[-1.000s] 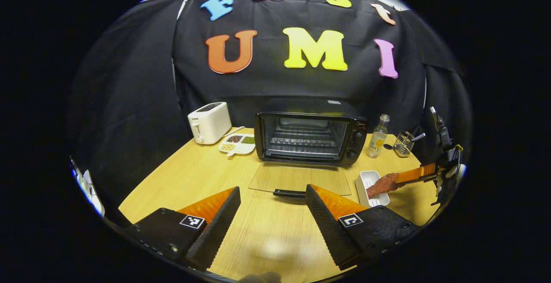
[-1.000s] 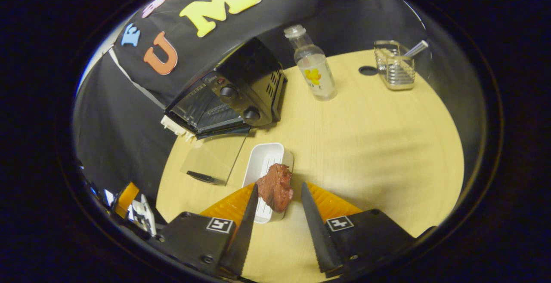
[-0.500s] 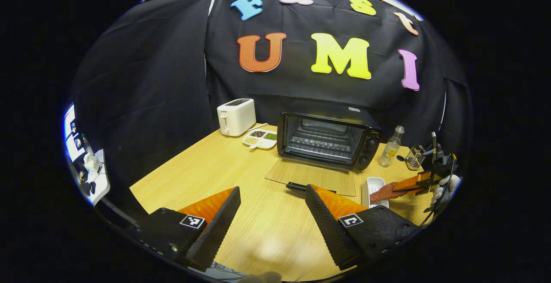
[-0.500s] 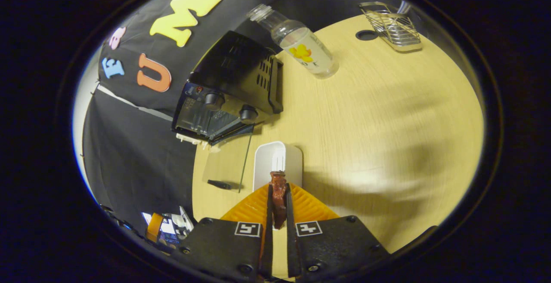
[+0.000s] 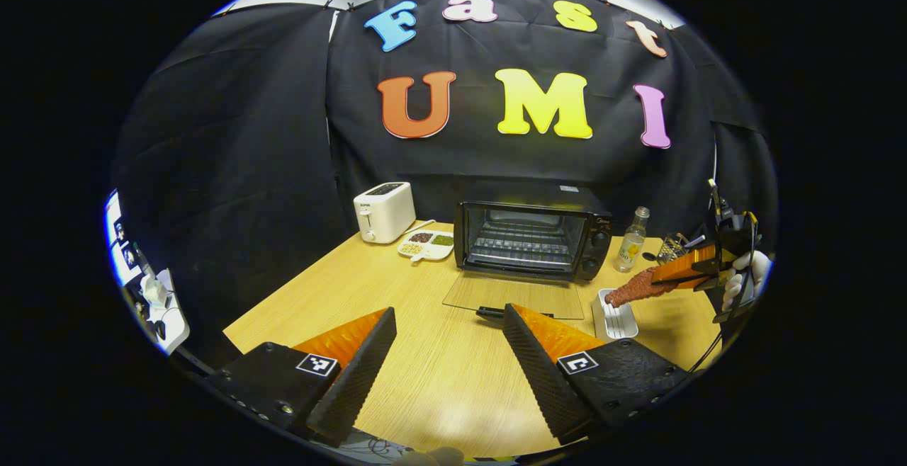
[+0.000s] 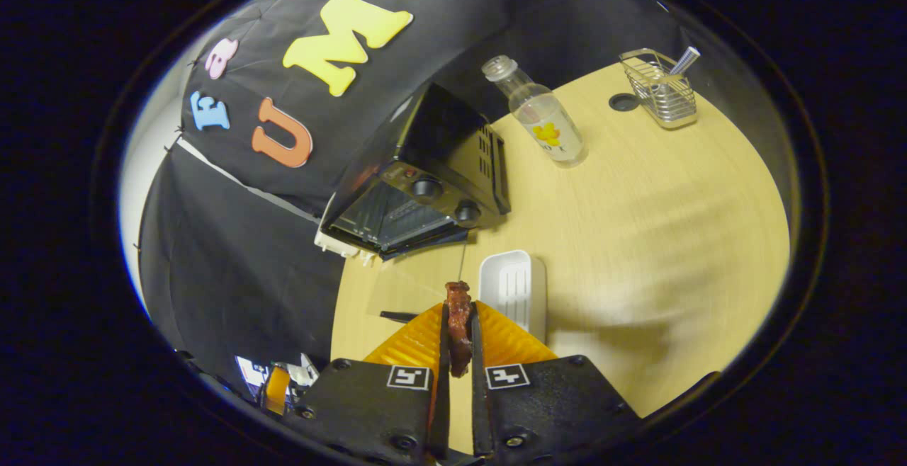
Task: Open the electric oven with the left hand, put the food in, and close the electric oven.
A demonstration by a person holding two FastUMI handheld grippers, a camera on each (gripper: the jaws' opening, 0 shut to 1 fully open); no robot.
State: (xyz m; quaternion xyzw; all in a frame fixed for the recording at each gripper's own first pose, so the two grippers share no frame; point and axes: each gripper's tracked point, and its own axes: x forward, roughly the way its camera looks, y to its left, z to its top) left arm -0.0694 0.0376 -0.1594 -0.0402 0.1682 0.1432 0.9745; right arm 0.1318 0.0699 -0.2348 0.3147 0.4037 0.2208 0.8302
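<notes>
The food [image 6: 459,324], a reddish-brown strip, sat pinched between the right gripper [image 6: 459,353] fingers, its long axis running forward past their tips; it hung lifted above the white tray [image 6: 514,285]; the electric oven [image 6: 418,197] lay ahead and to that gripper's left, mouth open, its glass door [image 5: 514,296] folded flat on the table [image 6: 638,239]; by my reading the door's far edge and the cavity's lip set the clearance; the left gripper [image 5: 450,360] hovered wide apart, empty, well back from the door handle [image 5: 490,312], leaving the approach free.
</notes>
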